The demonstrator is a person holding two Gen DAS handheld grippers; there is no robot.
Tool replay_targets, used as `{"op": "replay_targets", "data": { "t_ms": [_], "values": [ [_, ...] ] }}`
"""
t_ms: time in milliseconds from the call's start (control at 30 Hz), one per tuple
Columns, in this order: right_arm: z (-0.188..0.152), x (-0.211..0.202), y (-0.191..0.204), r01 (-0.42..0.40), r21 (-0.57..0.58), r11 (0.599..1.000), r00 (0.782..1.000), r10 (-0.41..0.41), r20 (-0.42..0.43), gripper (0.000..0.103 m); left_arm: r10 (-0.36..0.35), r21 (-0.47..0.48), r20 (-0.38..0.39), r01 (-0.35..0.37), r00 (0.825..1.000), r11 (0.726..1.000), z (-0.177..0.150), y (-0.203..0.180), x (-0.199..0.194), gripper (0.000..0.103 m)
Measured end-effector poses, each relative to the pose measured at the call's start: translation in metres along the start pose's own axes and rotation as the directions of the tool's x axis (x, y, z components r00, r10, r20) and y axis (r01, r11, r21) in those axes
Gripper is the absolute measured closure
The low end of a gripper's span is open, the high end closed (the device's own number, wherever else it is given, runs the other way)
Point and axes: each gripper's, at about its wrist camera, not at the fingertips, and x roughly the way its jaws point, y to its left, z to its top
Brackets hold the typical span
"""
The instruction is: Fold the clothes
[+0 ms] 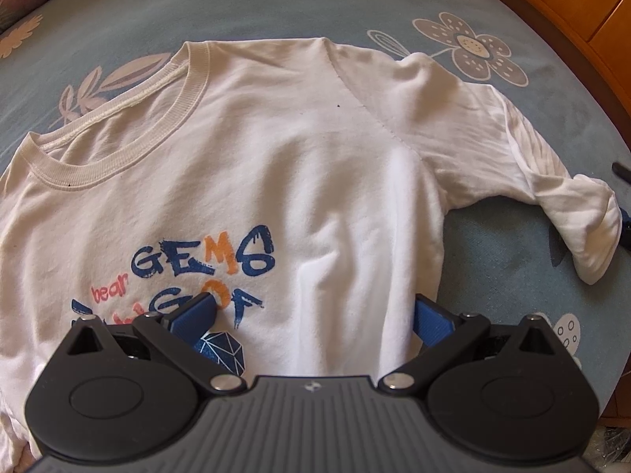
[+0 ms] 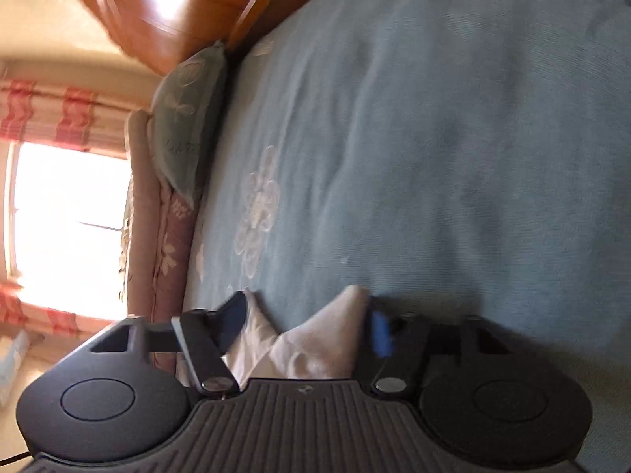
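- White cotton T-shirt (image 1: 299, 149) with blue and orange "GEMS" print lies front-up, spread on the blue-grey floral bedspread (image 1: 276, 4).
- Ribbed collar (image 1: 118, 126) sits upper left in the left wrist view; one short sleeve (image 1: 544, 181) stretches out to the right, its cuff rumpled.
- Left gripper (image 1: 315, 311) points down at the shirt's side; its blue fingers (image 1: 197, 315) stand wide apart, straddling a raised ridge of the fabric, one on the print, the other at the shirt's side edge. Not pinching; jaws open.
- Right gripper (image 2: 307, 315), view rolled sideways and blurred, has a bunch of white cloth (image 2: 315, 339) between its fingers; the cloth fills the gap and both pads appear pressed on it, so it grips the cloth.
- Teal patterned pillow (image 2: 189, 118) leans by the wooden headboard (image 2: 165, 8).
- Bright window with red-striped curtain (image 2: 51, 114) on the left of the right wrist view.
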Motion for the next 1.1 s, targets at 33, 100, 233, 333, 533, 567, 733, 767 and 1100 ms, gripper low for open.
{"op": "replay_targets", "data": {
  "t_ms": [33,100,233,333,533,567,733,767,1100],
  "values": [
    [-0.002,0.0,0.0,0.014,-0.003,1.0,1.0,-0.014,-0.011,0.058,0.0,0.0,0.0,0.0,1.0,1.0,0.0,0.0,0.0,0.001],
    [-0.007,0.001,0.001,0.044,-0.022,0.999,0.998,-0.045,-0.038,0.073,-0.002,-0.002,0.0,0.002,1.0,1.0,0.0,0.0,0.0,0.001],
    [-0.011,-0.003,0.007,0.08,-0.034,0.996,0.997,-0.081,-0.011,0.086,-0.009,-0.006,-0.004,0.009,1.0,1.0,0.001,0.001,-0.001,0.001],
    [-0.002,-0.014,0.02,0.085,-0.067,0.994,0.995,-0.082,0.054,0.093,-0.012,-0.007,-0.007,0.012,1.0,1.0,0.001,0.002,-0.001,0.001],
    [0.032,-0.045,0.044,0.128,-0.15,0.98,0.979,-0.101,0.175,0.093,-0.007,-0.012,-0.01,0.007,1.0,1.0,0.003,0.001,-0.002,0.001],
    [0.038,-0.052,0.047,0.14,-0.16,0.977,0.974,-0.107,0.199,0.093,-0.008,-0.012,-0.01,0.007,1.0,1.0,0.003,0.001,-0.002,0.001],
    [0.069,-0.081,0.054,0.206,-0.179,0.962,0.936,-0.141,0.324,0.093,-0.011,-0.006,-0.011,0.011,1.0,1.0,0.003,0.002,-0.001,0.001],
    [0.075,-0.085,0.056,0.227,-0.185,0.956,0.926,-0.153,0.346,0.093,-0.011,-0.005,-0.011,0.011,1.0,1.0,0.004,0.002,-0.001,0.001],
    [0.082,-0.091,0.032,0.483,-0.078,0.872,0.805,-0.408,0.43,0.084,-0.022,-0.013,-0.01,0.022,1.0,1.0,0.002,0.003,-0.002,0.001]
  ]
}}
